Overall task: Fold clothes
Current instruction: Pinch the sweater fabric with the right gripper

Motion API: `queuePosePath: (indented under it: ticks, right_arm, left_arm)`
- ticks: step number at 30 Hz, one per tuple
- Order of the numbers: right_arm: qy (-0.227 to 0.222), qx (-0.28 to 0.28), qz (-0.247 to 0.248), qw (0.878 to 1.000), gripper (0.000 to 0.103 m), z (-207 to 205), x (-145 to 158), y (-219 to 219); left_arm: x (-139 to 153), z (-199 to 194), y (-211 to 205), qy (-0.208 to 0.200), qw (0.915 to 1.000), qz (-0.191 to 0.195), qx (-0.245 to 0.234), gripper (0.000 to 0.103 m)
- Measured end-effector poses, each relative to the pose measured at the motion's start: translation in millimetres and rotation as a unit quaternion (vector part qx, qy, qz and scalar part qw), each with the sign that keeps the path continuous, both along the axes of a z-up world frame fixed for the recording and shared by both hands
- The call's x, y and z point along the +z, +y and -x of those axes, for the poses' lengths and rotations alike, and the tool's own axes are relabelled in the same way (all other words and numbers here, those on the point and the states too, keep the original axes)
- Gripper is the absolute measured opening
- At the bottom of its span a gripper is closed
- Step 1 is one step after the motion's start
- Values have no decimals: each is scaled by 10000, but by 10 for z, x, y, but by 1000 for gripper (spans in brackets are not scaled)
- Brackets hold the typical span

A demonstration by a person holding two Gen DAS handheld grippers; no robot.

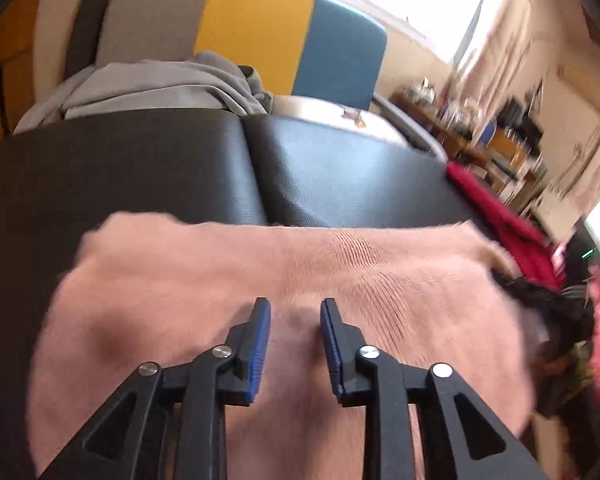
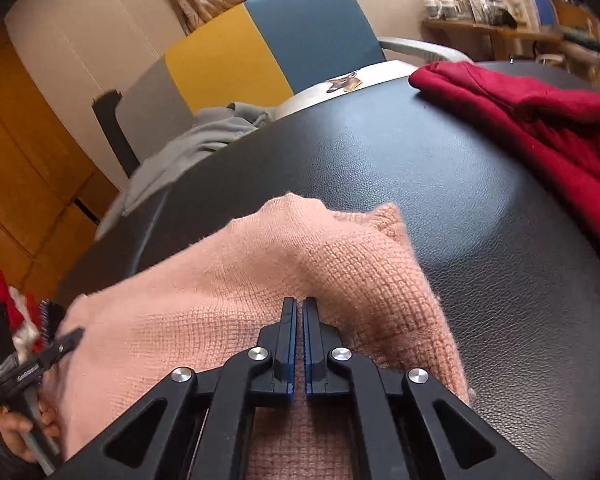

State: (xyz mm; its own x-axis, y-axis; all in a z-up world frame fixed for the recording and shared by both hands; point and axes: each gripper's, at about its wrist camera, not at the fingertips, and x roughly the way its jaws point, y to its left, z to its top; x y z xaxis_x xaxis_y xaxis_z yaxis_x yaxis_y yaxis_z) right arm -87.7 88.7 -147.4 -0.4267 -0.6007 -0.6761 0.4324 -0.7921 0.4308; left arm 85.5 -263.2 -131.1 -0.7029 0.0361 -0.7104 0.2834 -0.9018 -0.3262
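A black padded table (image 2: 440, 168) is stretching ahead of both pairs of fingers, with a pink knit sweater (image 1: 260, 280) lying across its near edge, directly beneath and around the fingertips. A red garment (image 2: 540, 120) is sitting beyond and to the right of the fingers, a grey garment (image 1: 160, 88) far ahead past the table's back edge. The right gripper (image 2: 299, 304) is appearing nearly clenched, a thin slot showing between its blue pads, though whether knit is pinched there cannot be told. The left gripper (image 1: 295, 308) is hovering released, jaws parted over the fabric. Folding cleanly likely calls for both grippers pinching matching edges, lifting evenly, and keeping the knit taut while laying it flat.
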Motion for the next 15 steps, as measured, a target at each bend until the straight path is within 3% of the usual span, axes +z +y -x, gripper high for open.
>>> queuePosePath:
  ticks: [2, 4, 8, 15]
  right_arm:
    - [-98, -23, 304, 9995, 1, 47, -51, 60]
    - [-91, -15, 354, 9993, 1, 58, -63, 53]
    - [49, 1, 217, 9998, 2, 32, -47, 1]
    - [287, 16, -66, 9996, 6, 12, -13, -80]
  left_arm:
    - [109, -343, -153, 199, 9997, -56, 101, 38]
    - [184, -697, -342, 222, 9994, 23, 260, 55]
    - [187, -1143, -705, 66, 9990, -102, 439, 58]
    - [-91, -837, -877, -281, 9992, -287, 12, 58]
